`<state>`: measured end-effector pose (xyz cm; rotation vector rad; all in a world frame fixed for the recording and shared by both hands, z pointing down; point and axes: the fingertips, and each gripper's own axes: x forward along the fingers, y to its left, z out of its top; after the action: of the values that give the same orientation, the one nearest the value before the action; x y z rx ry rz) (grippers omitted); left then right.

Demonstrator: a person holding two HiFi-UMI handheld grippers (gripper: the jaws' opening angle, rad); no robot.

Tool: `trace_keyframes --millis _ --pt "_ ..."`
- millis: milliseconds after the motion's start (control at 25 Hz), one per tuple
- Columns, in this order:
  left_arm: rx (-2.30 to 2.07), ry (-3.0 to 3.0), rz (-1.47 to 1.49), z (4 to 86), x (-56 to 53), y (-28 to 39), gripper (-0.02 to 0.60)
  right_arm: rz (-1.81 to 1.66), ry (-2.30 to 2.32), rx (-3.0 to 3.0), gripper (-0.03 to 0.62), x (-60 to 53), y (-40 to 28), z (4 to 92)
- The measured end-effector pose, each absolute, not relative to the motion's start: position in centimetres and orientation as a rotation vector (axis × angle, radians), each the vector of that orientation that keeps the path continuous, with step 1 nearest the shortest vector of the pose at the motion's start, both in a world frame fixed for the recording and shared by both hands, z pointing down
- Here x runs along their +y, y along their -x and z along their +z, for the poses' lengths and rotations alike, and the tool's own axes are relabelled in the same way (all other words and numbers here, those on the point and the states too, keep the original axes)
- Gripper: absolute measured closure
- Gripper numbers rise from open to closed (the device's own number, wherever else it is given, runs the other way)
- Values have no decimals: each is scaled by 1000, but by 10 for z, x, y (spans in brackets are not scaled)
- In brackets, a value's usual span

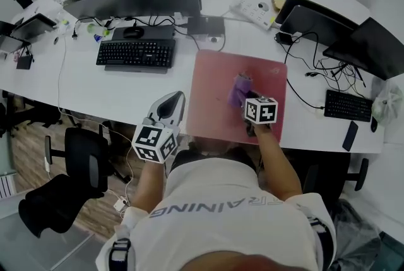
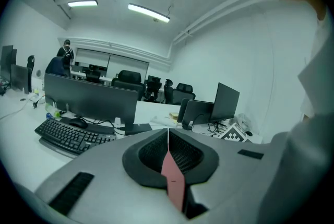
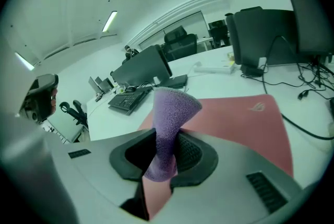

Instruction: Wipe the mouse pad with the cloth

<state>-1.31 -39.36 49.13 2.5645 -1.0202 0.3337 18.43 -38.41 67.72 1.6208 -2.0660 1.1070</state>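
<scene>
Purple and fuzzy, the cloth (image 1: 240,88) shows in the head view as a bunched lump over the middle of the pink pad (image 1: 211,99), which lies flat on the white tabletop (image 1: 113,96) just right of a keyboard (image 1: 136,53). The right gripper (image 1: 245,98) reaches onto the pad from its near edge and meets the cloth. The left gripper (image 1: 172,103) hangs beside the pad's left edge, near the tabletop's front, apart from the cloth. No container that matters to the job shows here. In the left gripper view the jaws are pressed together with nothing between them. A pink sliver shows below the tips, probably the pad seen past them. In the right gripper view the jaws pinch the cloth near its lower end, and the rest rises in a twisted fold above them, with the pad spread out beyond. The cloth looks light, soft and limp, so it will likely flop and drag and will not push stiffly. A hold on a gathered fold, as here, seems sound, leaving a loose part free to lie flat on the pad. The pad looks thin and flexible and may creep under a sideways stroke, so the left gripper could steady its edge.
</scene>
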Motion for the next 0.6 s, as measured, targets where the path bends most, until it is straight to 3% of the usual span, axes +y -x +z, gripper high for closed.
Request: trace_keyframes --millis 400,600 --pt "-1078 -2520 348 504 -412 129 549 1099 -1386 -2156 493 -419 -5 704" --pt "-1080 -2499 372 513 -413 159 549 1068 -1304 -2166 493 -442 47 721"
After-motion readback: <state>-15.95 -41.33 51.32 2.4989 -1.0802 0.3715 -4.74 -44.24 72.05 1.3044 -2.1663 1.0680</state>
